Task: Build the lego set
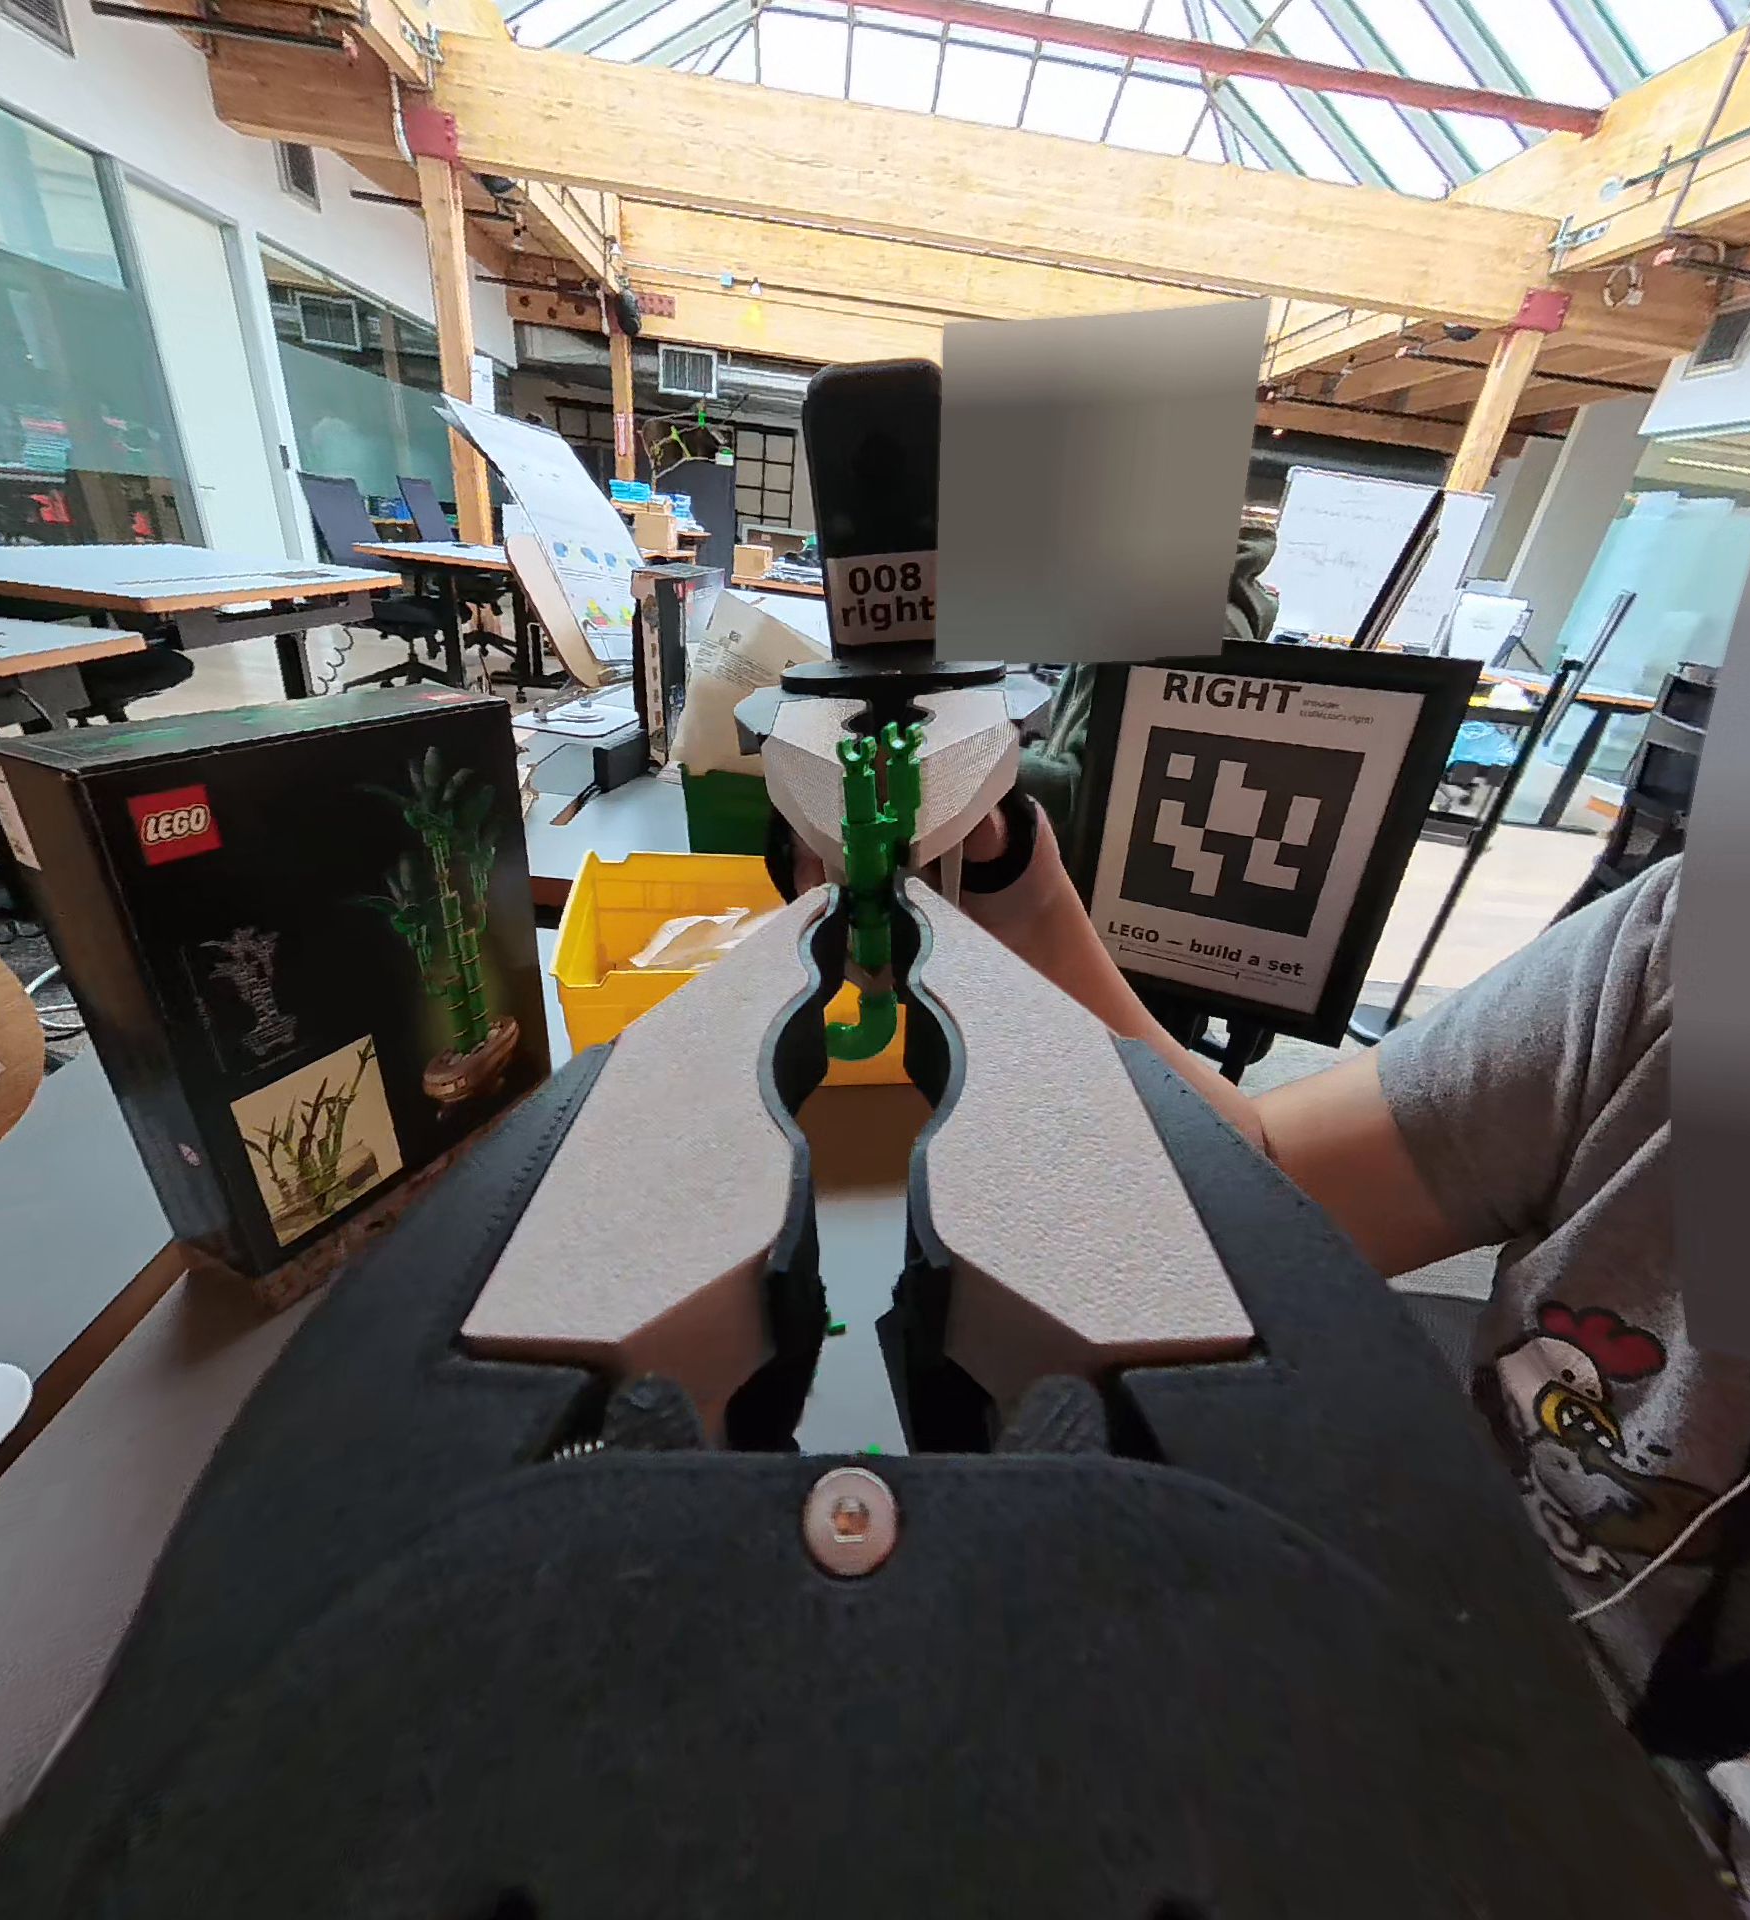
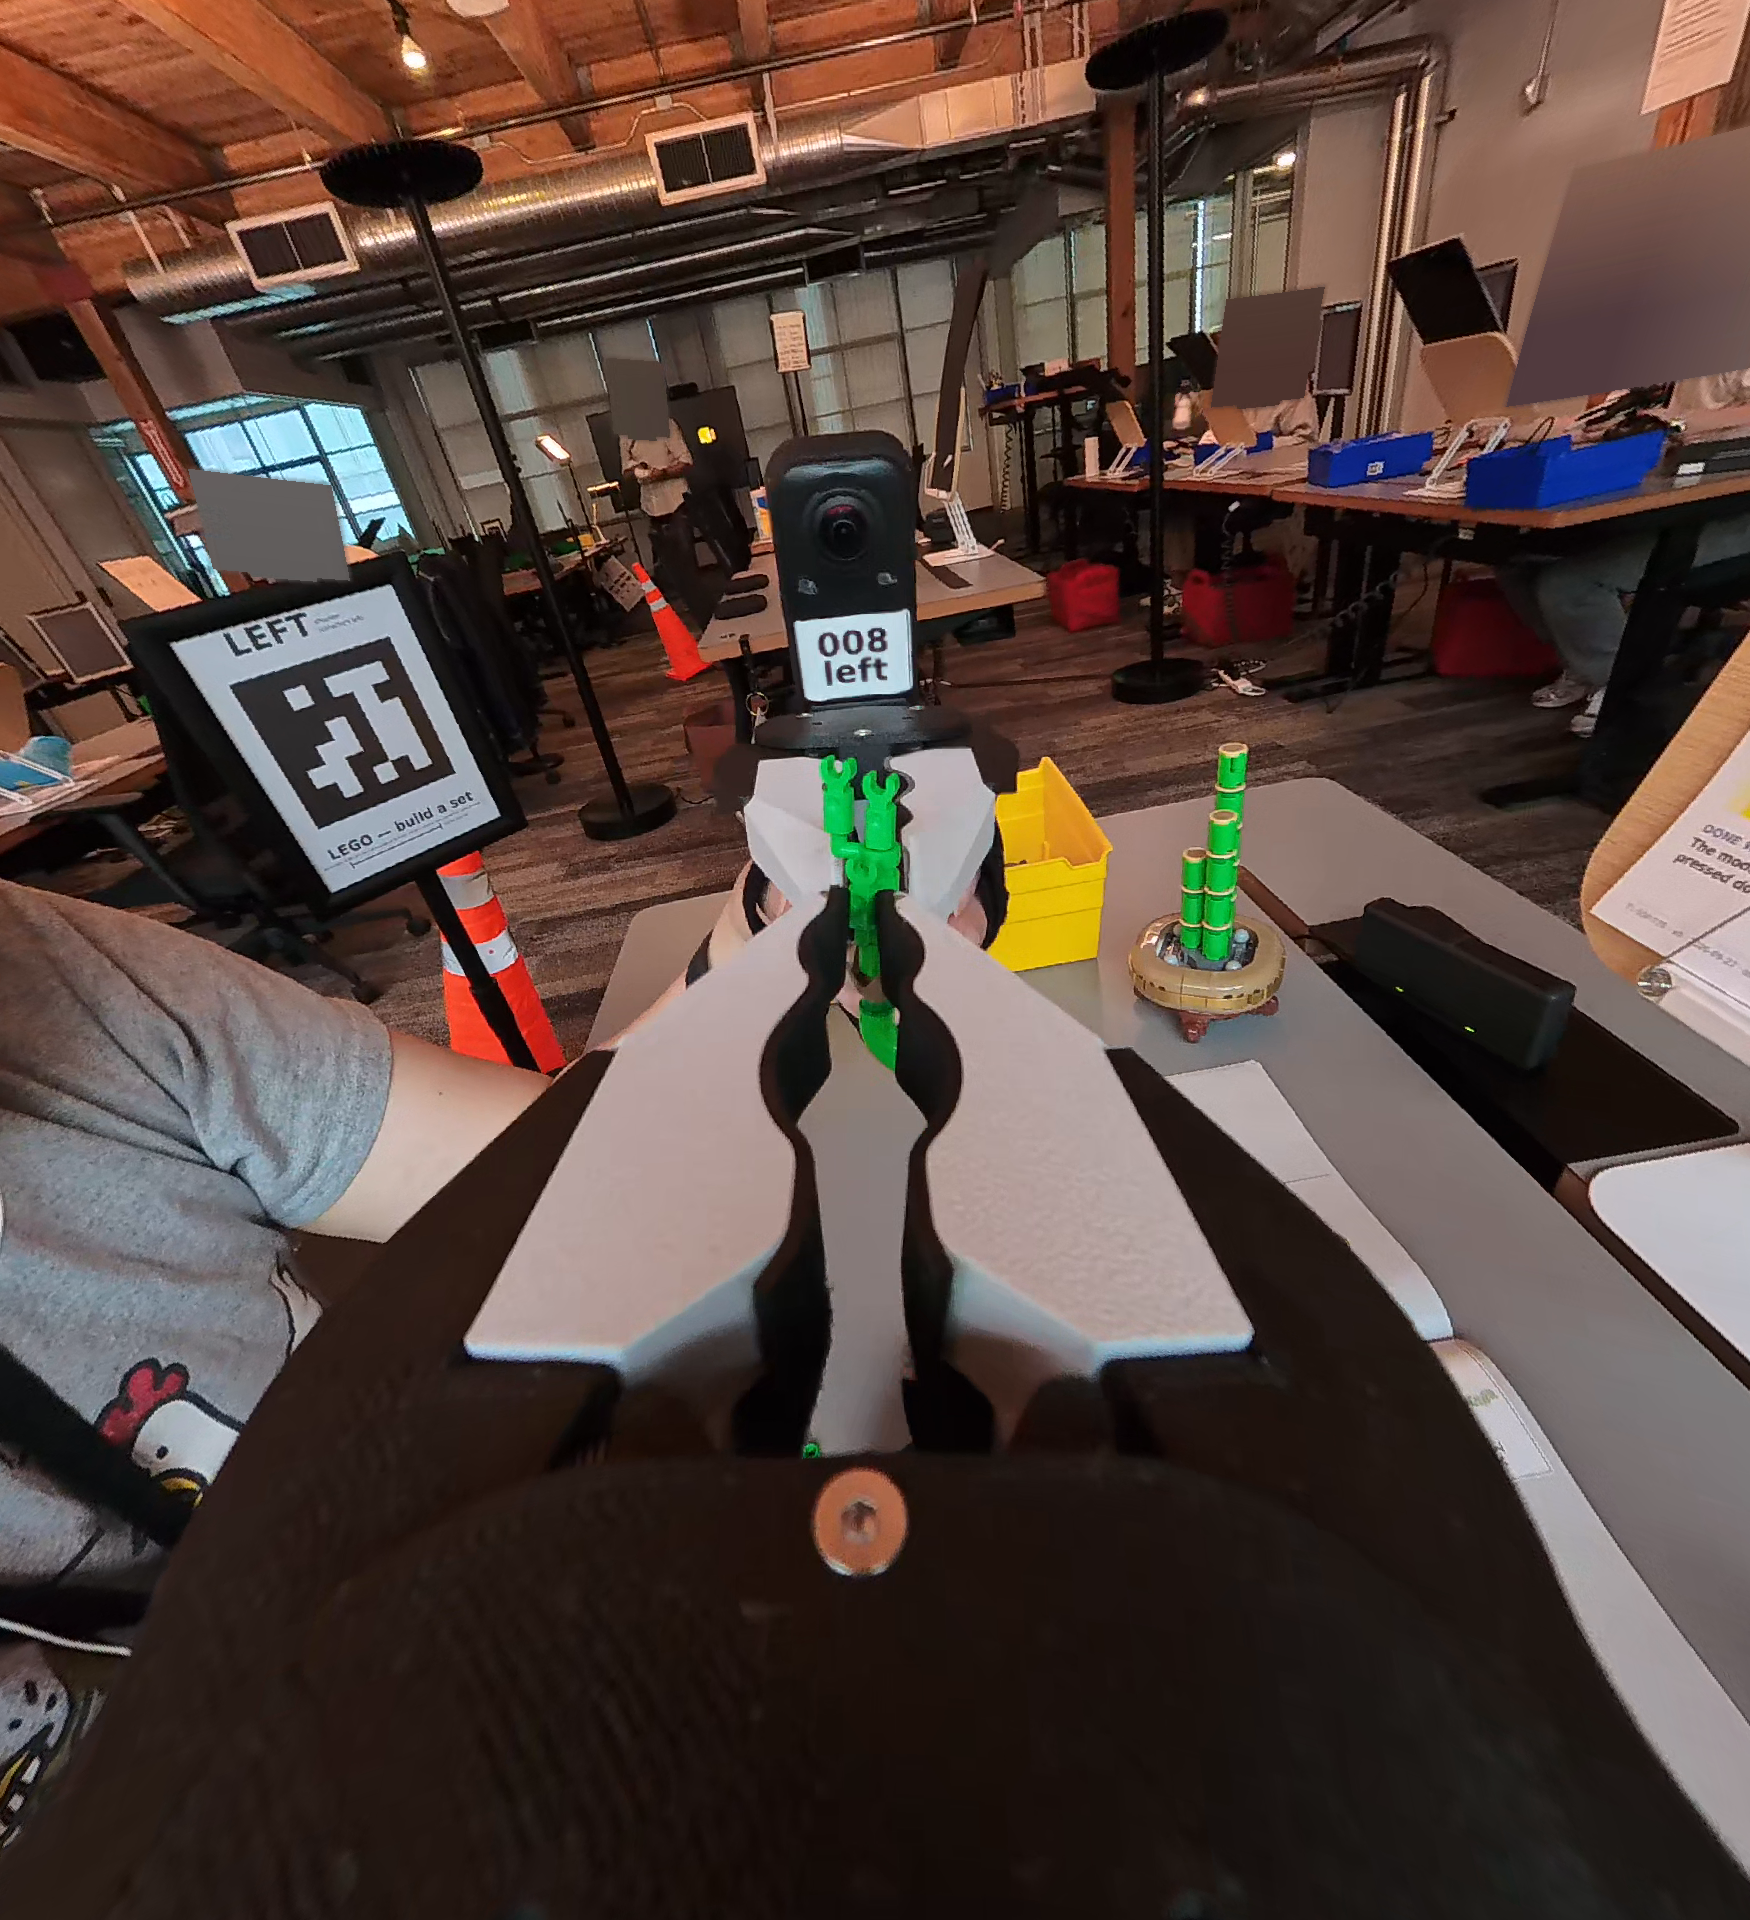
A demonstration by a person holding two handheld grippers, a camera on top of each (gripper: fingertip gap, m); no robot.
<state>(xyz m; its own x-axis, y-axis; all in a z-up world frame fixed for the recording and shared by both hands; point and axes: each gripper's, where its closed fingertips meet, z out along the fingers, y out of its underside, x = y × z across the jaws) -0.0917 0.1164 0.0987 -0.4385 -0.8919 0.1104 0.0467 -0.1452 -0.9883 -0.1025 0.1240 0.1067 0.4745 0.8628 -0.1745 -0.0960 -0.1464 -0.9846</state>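
A thin green stem piece (image 1: 866,831) with clip ends on top and a curved foot is held in the air between my two grippers, which face each other. My left gripper (image 1: 866,902) is shut on its lower part. My right gripper (image 2: 860,916) is shut on the same stem (image 2: 860,873) from the other side. In the left wrist view the right gripper (image 1: 892,800) shows behind the stem. A partly built bamboo model (image 2: 1209,914), green stalks in a tan round pot, stands on the grey table (image 2: 1370,1091) to the right.
The black set box (image 1: 268,966) stands upright on the left. A yellow bin (image 1: 642,935) with bags sits behind the grippers. A sign stand (image 1: 1255,831), a black box (image 2: 1463,977) and an instruction board (image 2: 1733,831) are close by. The person's arm (image 1: 1318,1132) is at the right. Both grippers' tips are close together, under 4 cm apart.
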